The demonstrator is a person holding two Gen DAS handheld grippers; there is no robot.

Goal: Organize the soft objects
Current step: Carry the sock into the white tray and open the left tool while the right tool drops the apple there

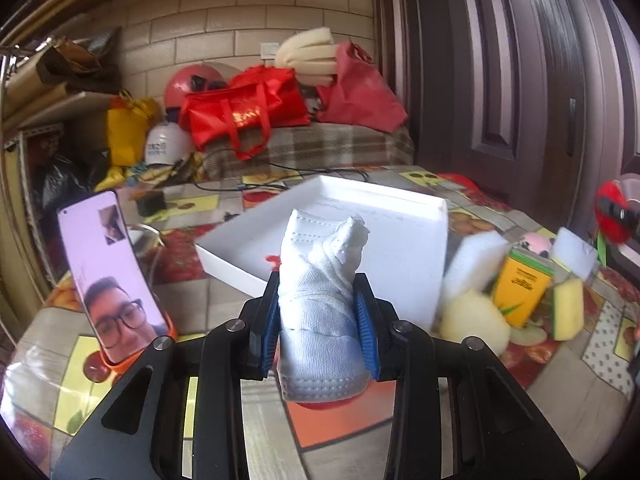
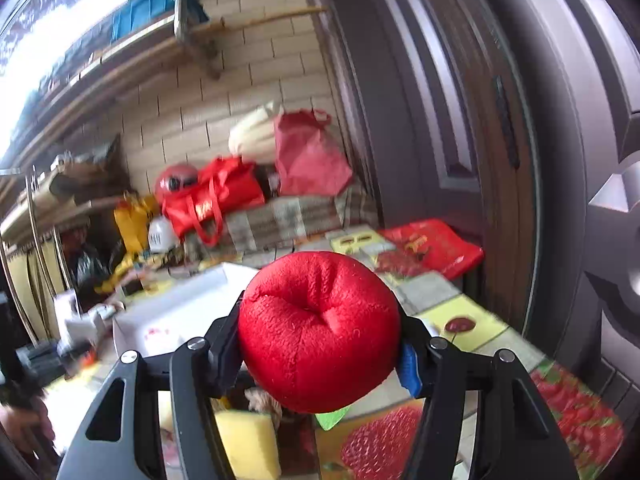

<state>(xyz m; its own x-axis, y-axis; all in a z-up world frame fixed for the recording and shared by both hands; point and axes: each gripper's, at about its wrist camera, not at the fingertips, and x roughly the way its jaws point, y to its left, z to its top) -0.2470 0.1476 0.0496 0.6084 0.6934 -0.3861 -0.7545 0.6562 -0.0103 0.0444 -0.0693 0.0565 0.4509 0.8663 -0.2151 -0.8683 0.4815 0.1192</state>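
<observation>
Both sets of fingers are clamped on soft things: the left gripper (image 1: 318,320) is squeezed nearly shut around a rolled white cloth bundle (image 1: 324,292) that stands upright between its blue pads, and the right gripper (image 2: 320,344) holds a red plush apple (image 2: 318,332) at roughly half its spread, the fabric bulging past both pads. Each load hangs above the patterned tablecloth (image 1: 400,440). Just beyond the bundle sits the white tray (image 1: 400,208), the likely destination; carrying each item over the near rim before letting go should keep it from snagging. Right of the tray, white foam blocks (image 1: 476,256), a yellow box (image 1: 520,284) and a yellow sponge (image 1: 568,308) crowd together, and a propped phone (image 1: 112,276) stands left, so the straight path ahead looks freest.
</observation>
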